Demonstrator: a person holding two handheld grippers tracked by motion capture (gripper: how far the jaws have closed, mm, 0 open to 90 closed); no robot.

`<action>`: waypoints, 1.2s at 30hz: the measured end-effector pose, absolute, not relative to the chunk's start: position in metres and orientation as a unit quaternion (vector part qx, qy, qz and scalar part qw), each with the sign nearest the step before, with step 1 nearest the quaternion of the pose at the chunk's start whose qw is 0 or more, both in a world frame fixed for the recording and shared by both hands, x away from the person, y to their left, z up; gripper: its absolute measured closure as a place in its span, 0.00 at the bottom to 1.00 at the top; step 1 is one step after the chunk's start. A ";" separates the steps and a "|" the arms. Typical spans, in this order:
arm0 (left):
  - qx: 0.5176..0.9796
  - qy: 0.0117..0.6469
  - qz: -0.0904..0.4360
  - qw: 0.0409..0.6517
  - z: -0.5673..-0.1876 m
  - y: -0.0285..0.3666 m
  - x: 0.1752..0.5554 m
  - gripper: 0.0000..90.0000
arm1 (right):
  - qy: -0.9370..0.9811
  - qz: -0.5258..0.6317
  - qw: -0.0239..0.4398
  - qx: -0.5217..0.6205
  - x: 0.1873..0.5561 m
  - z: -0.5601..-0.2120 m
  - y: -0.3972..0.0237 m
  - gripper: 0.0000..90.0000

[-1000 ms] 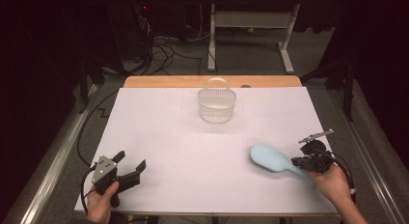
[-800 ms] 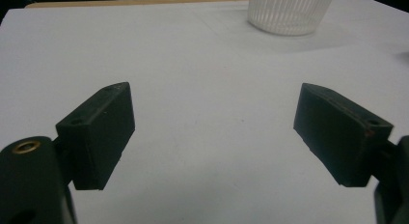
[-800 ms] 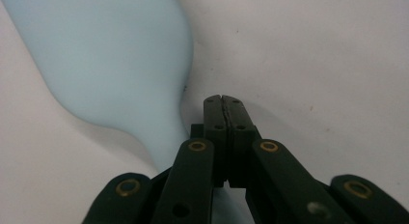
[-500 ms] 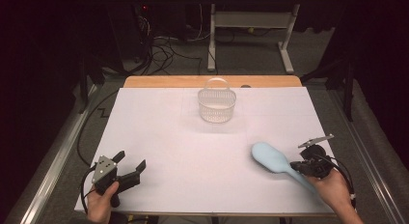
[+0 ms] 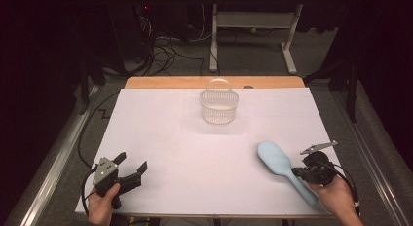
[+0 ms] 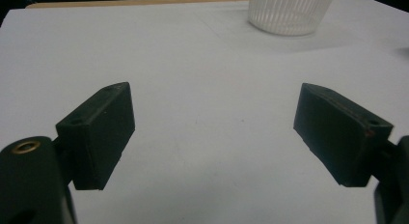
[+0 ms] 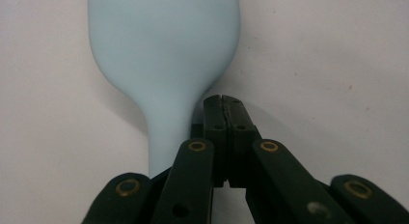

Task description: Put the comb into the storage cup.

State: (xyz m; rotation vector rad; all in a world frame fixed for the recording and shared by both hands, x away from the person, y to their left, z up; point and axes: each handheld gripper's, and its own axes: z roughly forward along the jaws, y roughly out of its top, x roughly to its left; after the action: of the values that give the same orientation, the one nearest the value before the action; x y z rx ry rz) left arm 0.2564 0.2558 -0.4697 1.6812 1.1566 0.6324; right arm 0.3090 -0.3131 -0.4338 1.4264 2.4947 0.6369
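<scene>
A light blue paddle-shaped brush (image 5: 274, 158) lies flat on the white table (image 5: 185, 138) at the front right, its handle pointing to the near right corner. My right gripper (image 5: 298, 174) rests beside that handle. In the right gripper view its jaws (image 7: 223, 102) are pressed together with nothing between them, and the brush (image 7: 164, 55) runs past them on the left, touching or nearly touching. My left gripper (image 5: 131, 162) sits low at the front left, wide open and holding nothing (image 6: 212, 132).
A white slotted plastic basket (image 5: 219, 106) with a hoop handle stands at the back centre and also appears at the top of the left gripper view (image 6: 289, 14). A wooden strip (image 5: 214, 82) edges the far side. Cables and a metal stand lie on the floor beyond.
My right hand and gripper have slid slightly toward the near edge along the brush handle. The brush has hardly shifted. The left gripper has not moved.
</scene>
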 end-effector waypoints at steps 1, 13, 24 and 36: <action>0.690 0.474 0.259 0.482 -0.470 0.256 0.256 0.17 | 0.843 0.217 0.098 0.483 0.308 -0.433 -0.313 1.00; 0.690 0.473 0.260 0.482 -0.470 0.256 0.256 0.17 | 0.840 0.227 0.100 0.482 0.302 -0.433 -0.313 1.00; 0.690 0.473 0.261 0.481 -0.469 0.256 0.256 0.17 | 0.835 0.229 0.109 0.489 0.298 -0.433 -0.314 0.94; 0.691 0.472 0.261 0.481 -0.469 0.255 0.256 0.17 | 0.818 0.261 0.122 0.497 0.290 -0.416 -0.322 0.82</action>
State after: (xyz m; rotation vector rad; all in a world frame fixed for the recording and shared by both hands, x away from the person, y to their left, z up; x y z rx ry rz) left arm 0.2559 0.2554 -0.4695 1.6848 1.1521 0.6362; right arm 0.2902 -0.3216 -0.4158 1.4515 2.3885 0.7608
